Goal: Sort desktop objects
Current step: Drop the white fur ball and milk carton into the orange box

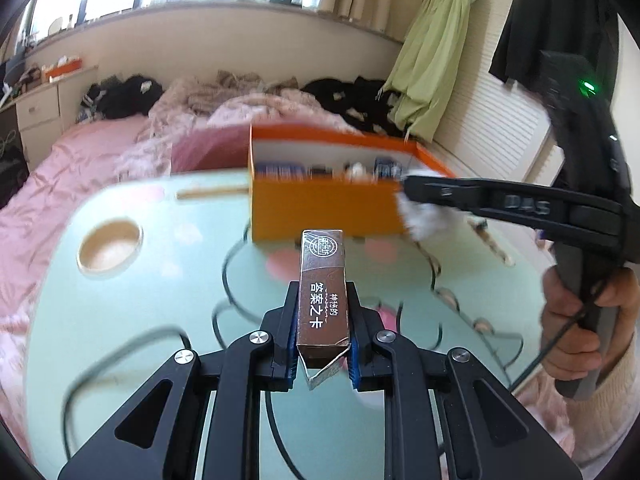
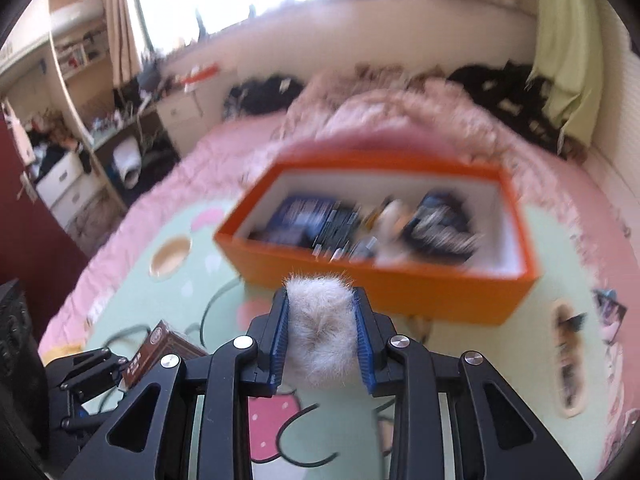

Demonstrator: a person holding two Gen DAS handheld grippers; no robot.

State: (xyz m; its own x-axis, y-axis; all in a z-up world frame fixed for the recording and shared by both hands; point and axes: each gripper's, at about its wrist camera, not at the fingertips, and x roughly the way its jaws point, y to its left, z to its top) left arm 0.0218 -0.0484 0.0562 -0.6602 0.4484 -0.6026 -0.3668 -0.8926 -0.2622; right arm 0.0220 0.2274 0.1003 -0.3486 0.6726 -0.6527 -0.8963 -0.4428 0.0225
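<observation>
1. A pale green table (image 1: 120,320) printed with a pink-and-black cartoon fills both views, with a pink bed behind it. Its near half has open surface. A round cup hollow (image 1: 109,246) sits toward its left side.

2. An orange box (image 2: 400,292) with a white lining stands on the far middle of the table. It already holds several dark blue packets and small items, blurred, so the sorting looks partly done. White lining shows at the box's right end, so there seems to be room to drop more in.

3. The left gripper (image 1: 322,316) is clamped on a brown card box (image 1: 322,296) with white Chinese lettering, held lengthwise, pointing at the orange box's near wall and lifted off the table.

4. The right gripper (image 2: 322,336) is closed around a white fluffy ball (image 2: 320,332), just short of the orange box's near wall in its own view. From the left view it reaches the box's right corner.

5. Both items are yet to go in. Each must clear the near rim, and the grippers sit close together.

6. A few blurred loose things (image 2: 608,312) lie at the table's right edge, seemingly still to sort.
</observation>
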